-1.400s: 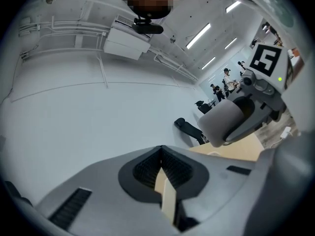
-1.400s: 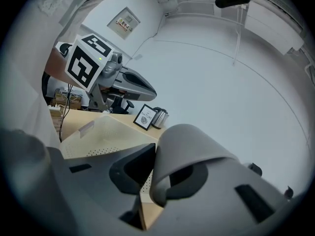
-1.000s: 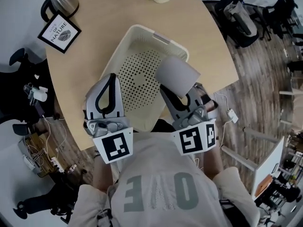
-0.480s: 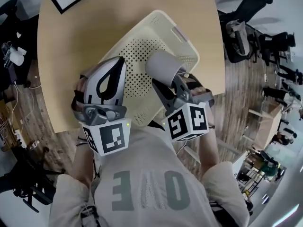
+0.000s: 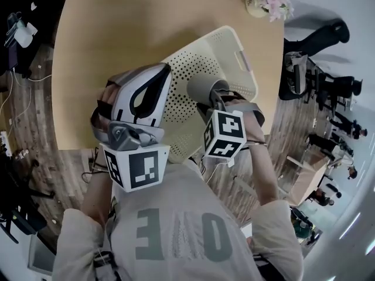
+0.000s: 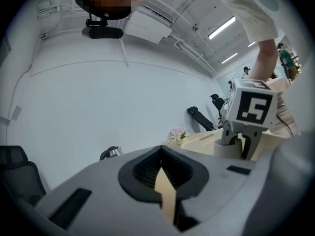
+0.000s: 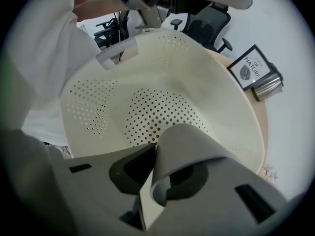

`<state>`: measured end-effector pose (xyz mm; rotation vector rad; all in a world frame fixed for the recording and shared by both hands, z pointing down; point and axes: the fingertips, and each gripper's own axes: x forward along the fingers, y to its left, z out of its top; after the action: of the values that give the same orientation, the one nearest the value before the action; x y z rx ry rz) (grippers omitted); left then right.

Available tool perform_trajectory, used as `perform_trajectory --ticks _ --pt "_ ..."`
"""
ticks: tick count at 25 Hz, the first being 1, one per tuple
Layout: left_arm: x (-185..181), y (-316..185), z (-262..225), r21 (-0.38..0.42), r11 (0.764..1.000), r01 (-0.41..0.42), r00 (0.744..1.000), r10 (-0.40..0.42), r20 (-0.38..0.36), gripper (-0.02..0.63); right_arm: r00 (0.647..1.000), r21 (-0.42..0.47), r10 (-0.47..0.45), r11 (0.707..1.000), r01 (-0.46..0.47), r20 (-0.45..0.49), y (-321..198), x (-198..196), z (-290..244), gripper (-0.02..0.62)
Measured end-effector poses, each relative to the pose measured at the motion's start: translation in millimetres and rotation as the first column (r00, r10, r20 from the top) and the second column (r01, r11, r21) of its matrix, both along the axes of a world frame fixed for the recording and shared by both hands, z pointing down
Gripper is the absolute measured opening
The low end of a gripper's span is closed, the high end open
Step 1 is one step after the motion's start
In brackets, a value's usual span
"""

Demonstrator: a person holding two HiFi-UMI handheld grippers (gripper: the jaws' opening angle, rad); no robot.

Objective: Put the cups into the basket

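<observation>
A grey cup (image 5: 202, 86) hangs tilted over the cream perforated basket (image 5: 234, 48), and my right gripper (image 5: 212, 100) is shut on its rim. In the right gripper view the cup (image 7: 192, 144) is pinched between the jaws, with the basket's holed bottom (image 7: 157, 114) right below. My left gripper (image 5: 166, 70) hovers over the basket's left rim, shut with nothing in it. The left gripper view shows its jaws (image 6: 160, 156) meeting at the tips, and beyond them the cup (image 6: 229, 147) in the right gripper above the basket (image 6: 202, 140).
The basket stands on a round wooden table (image 5: 105, 51). A flower pot (image 5: 266, 2) sits at the far right edge and a framed sign (image 7: 251, 68) with a metal kettle (image 7: 268, 85) at the far left. Office chairs (image 5: 304, 69) stand beside the table on the right.
The right gripper has carried the cup further in over the basket. The left gripper has moved forward to the basket's left rim. The head view has swung, so the table sits differently in frame.
</observation>
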<state>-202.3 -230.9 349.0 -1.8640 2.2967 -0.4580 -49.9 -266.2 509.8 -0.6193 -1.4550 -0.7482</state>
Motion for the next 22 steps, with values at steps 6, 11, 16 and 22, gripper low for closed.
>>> perform_trajectory --ticks 6,11,16,22 --pt "-14.8 2.1 7.8 -0.006 1.0 0.029 0.999 -0.03 -0.022 0.009 0.989 -0.006 -0.066 0.998 0.066 -0.132 -3.4 2.9 42.8 0.052" --pt "-15.6 -1.4 7.1 -0.013 1.0 0.022 1.0 -0.022 -0.002 0.009 0.976 0.01 -0.118 0.992 0.122 -0.181 -1.5 4.1 60.9 0.052" --pt "-10.3 1.8 5.7 -0.014 1.0 0.005 1.0 -0.005 0.016 0.009 0.984 0.013 -0.02 1.0 0.022 -0.18 4.9 -2.1 66.3 0.065" --pt "-5.8 -2.8 -0.7 -0.016 1.0 -0.016 0.999 0.017 0.05 0.009 0.988 0.01 0.014 1.0 -0.013 -0.155 9.6 -5.5 62.2 0.141"
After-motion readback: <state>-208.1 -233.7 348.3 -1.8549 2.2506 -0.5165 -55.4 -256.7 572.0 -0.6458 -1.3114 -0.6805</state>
